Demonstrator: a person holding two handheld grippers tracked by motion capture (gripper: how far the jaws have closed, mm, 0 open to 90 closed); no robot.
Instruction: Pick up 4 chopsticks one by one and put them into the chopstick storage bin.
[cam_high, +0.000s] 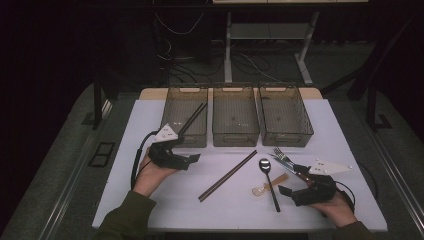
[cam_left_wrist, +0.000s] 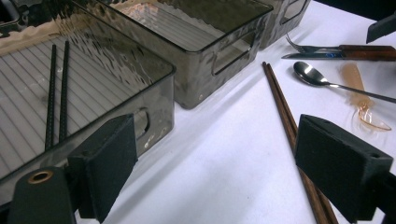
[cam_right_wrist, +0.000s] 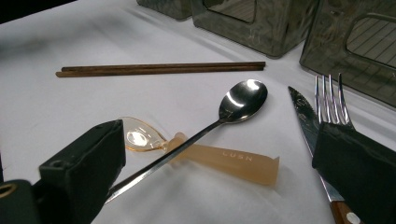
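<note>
Now your left claw (cam_high: 192, 159) is released and empty beside the left bin (cam_high: 186, 114), where the black chopsticks (cam_left_wrist: 57, 93) already lie. Your right claw (cam_high: 287, 192) waits released over the metal spoon (cam_right_wrist: 212, 125) on the desk (cam_high: 230, 210); the brown chopsticks (cam_high: 227, 175) look like the next pair for that bin.

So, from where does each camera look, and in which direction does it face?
High view: above the person's side, facing forward and down on the table; both forearms and hands enter from below.
Left gripper view: on the left gripper, facing the bins; its open jaws show.
Right gripper view: on the right gripper, facing the cutlery; its jaws show.
Shared: brown chopsticks and metal spoon.
</note>
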